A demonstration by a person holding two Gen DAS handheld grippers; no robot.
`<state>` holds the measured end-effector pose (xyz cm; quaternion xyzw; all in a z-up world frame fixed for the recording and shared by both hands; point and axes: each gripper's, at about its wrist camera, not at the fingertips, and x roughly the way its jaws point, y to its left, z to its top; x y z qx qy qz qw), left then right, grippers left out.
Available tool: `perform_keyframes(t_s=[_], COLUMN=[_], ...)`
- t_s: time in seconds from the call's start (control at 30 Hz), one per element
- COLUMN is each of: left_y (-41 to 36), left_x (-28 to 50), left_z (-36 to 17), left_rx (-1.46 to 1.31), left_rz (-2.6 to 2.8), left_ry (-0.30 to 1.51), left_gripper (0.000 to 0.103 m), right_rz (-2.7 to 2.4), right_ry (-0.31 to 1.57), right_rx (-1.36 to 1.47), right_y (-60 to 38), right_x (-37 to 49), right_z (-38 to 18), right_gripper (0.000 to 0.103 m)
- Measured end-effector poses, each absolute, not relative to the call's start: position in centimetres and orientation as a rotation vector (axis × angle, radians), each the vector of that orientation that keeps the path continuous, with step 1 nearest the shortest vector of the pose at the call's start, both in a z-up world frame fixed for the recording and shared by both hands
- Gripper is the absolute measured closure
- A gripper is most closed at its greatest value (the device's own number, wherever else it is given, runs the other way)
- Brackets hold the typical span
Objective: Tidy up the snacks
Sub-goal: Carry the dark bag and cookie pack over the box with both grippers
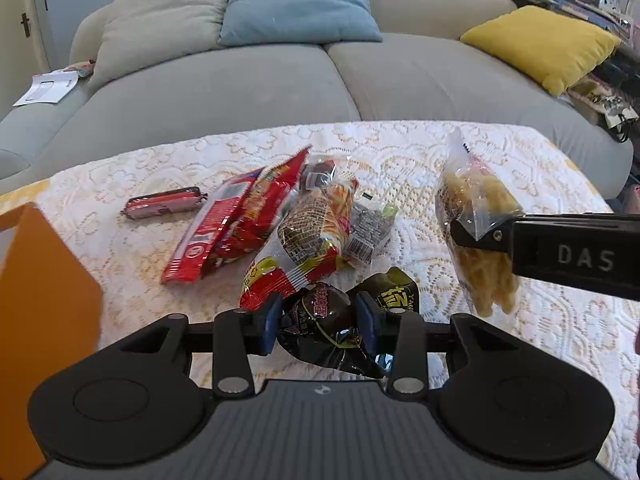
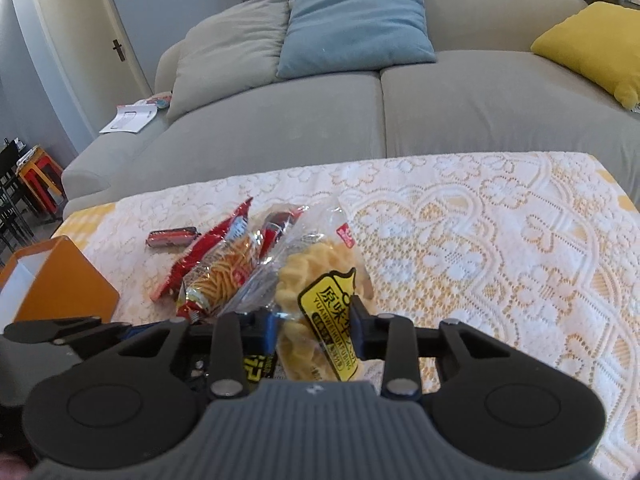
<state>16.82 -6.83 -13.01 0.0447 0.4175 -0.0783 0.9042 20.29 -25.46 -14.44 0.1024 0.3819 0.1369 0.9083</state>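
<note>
A pile of snack packets lies on the lace-covered table [image 1: 440, 148]. My left gripper [image 1: 318, 322] is shut on a black snack packet [image 1: 320, 312], with the blue pads [image 1: 269, 320] pressing its sides. My right gripper [image 2: 314, 328] is shut on a clear bag of yellow twisted snacks [image 2: 316, 280] with a yellow label. The left wrist view shows that bag [image 1: 476, 200] hanging above the cloth at the right, pinched by a black finger [image 1: 468, 236]. A red packet [image 1: 224, 232], a packet of stick snacks [image 1: 316, 228] and a wrapped sausage [image 1: 164, 204] lie in the pile.
An orange box [image 1: 44, 312] with an open top stands at the table's left edge. A small clear packet [image 1: 368, 228] lies beside the pile. A grey sofa [image 1: 256, 88] with blue [image 1: 300, 4] and yellow [image 1: 540, 44] cushions runs behind the table. Bare cloth spreads to the right [image 2: 500, 260].
</note>
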Motion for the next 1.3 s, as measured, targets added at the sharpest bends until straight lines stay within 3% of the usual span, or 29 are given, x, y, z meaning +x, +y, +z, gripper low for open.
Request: perform_keyframes(t_s=[0.63,1.3], left_y=[-3.6,9.9], left_x=[10.1,6.9], left_z=[-3.5,1.6], left_rx=[0.099,0.009], left_rz=[-0.156,0.130], left_ry=[0.725,0.696], left_gripper=[0.059,0.059], right_rz=[0.320,0.565], right_ry=[0.724,0.665], right_rx=[0.138,0.114], right_y=[-22.1,-9.2], right_x=[14.0,10.0], right_z=[-8.3,-1.4], right_gripper=[0.071,0.071])
